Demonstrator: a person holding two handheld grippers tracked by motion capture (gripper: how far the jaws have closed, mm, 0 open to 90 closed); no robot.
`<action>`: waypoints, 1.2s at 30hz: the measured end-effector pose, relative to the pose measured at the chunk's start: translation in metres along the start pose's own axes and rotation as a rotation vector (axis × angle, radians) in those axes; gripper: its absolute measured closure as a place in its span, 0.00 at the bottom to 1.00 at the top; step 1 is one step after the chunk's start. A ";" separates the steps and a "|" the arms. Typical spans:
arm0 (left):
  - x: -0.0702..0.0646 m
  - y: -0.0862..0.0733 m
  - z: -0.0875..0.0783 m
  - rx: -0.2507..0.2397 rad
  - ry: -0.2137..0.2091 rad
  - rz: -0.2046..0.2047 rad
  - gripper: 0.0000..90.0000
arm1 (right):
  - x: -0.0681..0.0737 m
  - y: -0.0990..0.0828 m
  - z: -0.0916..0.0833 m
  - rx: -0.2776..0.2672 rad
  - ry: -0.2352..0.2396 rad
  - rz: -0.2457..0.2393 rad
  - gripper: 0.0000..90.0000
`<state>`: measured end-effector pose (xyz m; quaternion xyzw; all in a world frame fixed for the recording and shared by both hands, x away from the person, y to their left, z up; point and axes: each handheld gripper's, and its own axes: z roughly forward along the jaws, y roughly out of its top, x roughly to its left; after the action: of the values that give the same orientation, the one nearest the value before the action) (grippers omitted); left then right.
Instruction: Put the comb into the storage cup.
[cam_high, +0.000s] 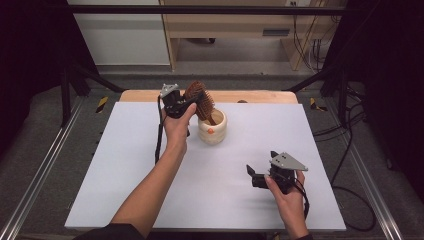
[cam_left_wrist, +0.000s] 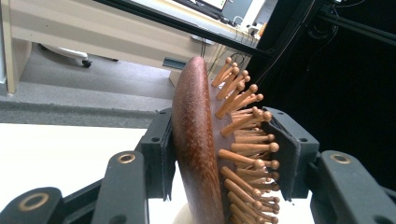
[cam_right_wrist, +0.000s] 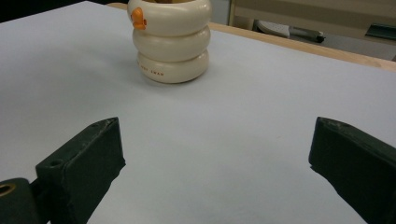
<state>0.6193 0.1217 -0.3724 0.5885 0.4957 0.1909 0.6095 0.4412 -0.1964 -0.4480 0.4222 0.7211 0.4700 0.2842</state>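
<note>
**Hairbrush held over the cream holder**

The left gripper (cam_high: 186, 102) is clamped on the head of a wooden hairbrush (cam_high: 199, 101), near the middle of the table's far edge. In the left gripper view one pad lies against the smooth brown back of the hairbrush (cam_left_wrist: 196, 140) and the other presses on the knobbed tips of its wooden bristles. The brush stands tilted, its head up and leaning toward the left gripper, its handle running down into the mouth of a cream ringed holder (cam_high: 212, 128). Whether the handle touches the bottom inside cannot be told.

The holder stands upright on the white table (cam_high: 125, 165), just beside the left hand (cam_high: 176, 129), and carries a small orange mark on its side. In the right gripper view the holder (cam_right_wrist: 170, 39) shows three stacked rings.

The right gripper (cam_high: 256, 177) hovers low near the table's near right corner, well apart from the holder. Its jaws stand wide apart with nothing between them.
</note>
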 end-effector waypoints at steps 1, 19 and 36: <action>0.000 0.000 0.000 0.000 0.000 -0.002 0.53 | 0.000 0.000 0.000 0.000 -0.001 -0.001 0.04; 0.004 -0.001 -0.001 0.004 0.003 -0.012 0.51 | 0.000 0.000 0.000 0.004 0.003 -0.001 0.04; 0.006 -0.001 -0.001 0.003 -0.004 -0.002 0.48 | 0.000 -0.001 0.001 0.008 0.007 0.000 0.04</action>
<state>0.6208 0.1266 -0.3753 0.5892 0.4955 0.1885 0.6097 0.4418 -0.1962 -0.4489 0.4217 0.7239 0.4687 0.2800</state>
